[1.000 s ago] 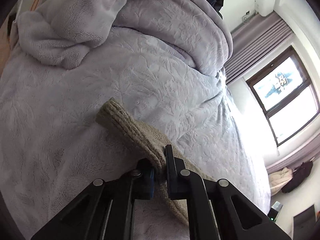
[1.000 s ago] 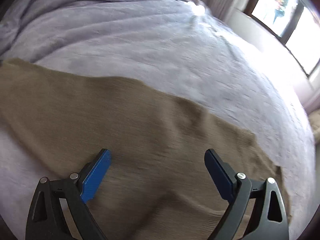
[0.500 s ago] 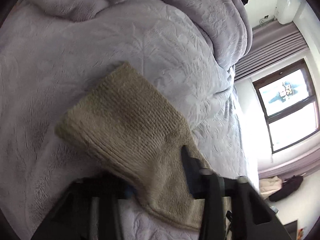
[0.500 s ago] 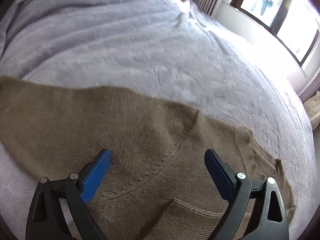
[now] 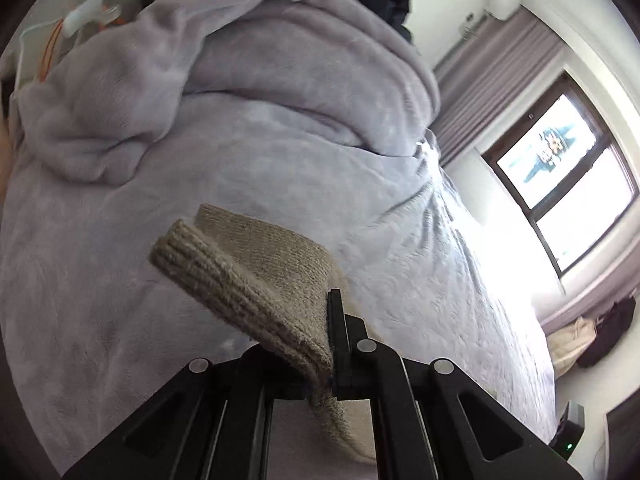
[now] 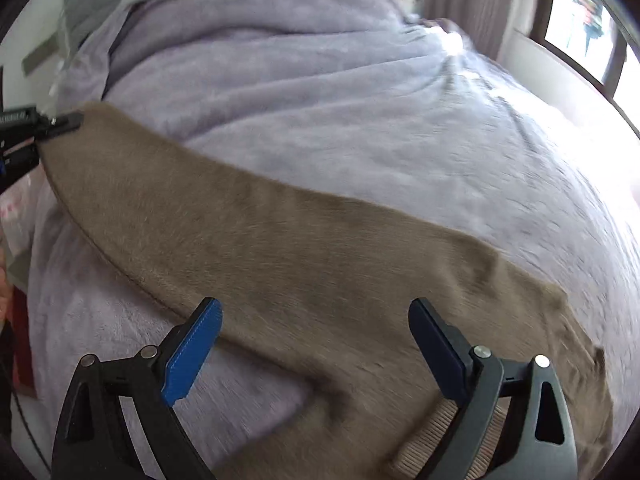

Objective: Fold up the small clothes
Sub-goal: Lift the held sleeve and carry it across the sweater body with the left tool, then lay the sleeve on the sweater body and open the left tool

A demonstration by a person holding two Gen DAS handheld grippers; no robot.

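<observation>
Item: tan knit sweater [image 6: 304, 240], lying on the lilac blanket [image 6: 320, 92]. Your left tongs [image 5: 330, 340] are clamped on its ribbed end; your right tongs [image 6: 316, 344] stand apart above its middle. Long axis runs crosswise beneath them.

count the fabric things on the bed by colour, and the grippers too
tan knit sweater: 1
lavender blanket: 1
grippers: 2, the left gripper pinching the sweater's ribbed cuff, the right gripper with fingers apart
total: 4
</observation>
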